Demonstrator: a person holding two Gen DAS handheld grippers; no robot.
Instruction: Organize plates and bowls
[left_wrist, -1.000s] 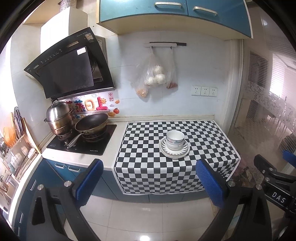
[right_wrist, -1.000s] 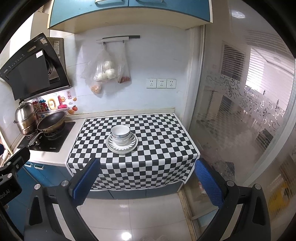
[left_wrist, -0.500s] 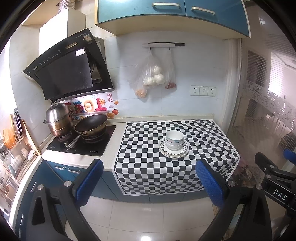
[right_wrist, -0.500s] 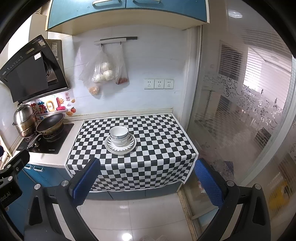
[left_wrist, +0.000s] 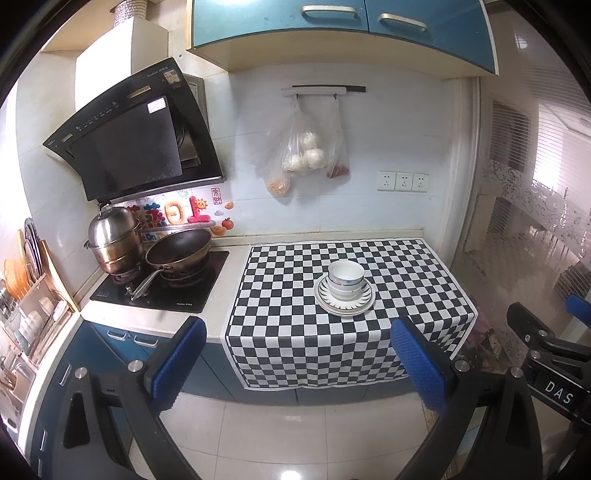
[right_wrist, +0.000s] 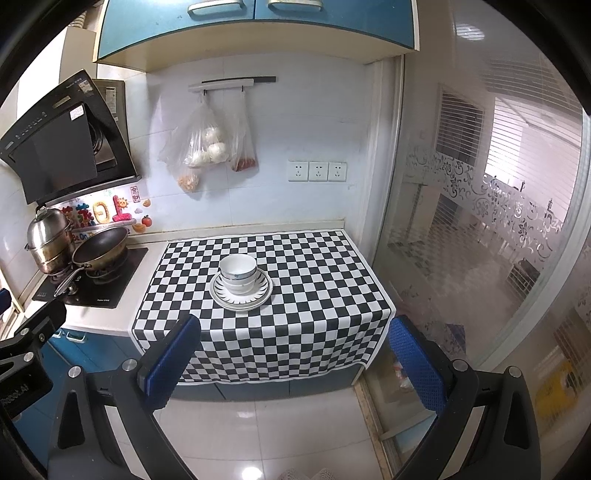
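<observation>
White bowls (left_wrist: 346, 278) are stacked on a stack of white plates (left_wrist: 362, 301) with a dark radial pattern, on the checkered cloth (left_wrist: 295, 314) on the counter. They also show in the right wrist view, bowls (right_wrist: 238, 272) on plates (right_wrist: 258, 297). My left gripper (left_wrist: 295, 358) is open and empty, held well back from the counter over the floor. My right gripper (right_wrist: 293, 358) is open and empty, also well back.
A frying pan (left_wrist: 179, 253) and a steel pot (left_wrist: 114, 238) sit on the stove at the left. A dish rack (left_wrist: 26, 314) stands at the far left. Plastic bags (left_wrist: 303, 155) hang on the wall. A glass partition (right_wrist: 480, 240) bounds the right side.
Both grippers have drifted slightly back and up from the counter; the bowls and plates appear a little smaller. Nothing on the counter has moved.
</observation>
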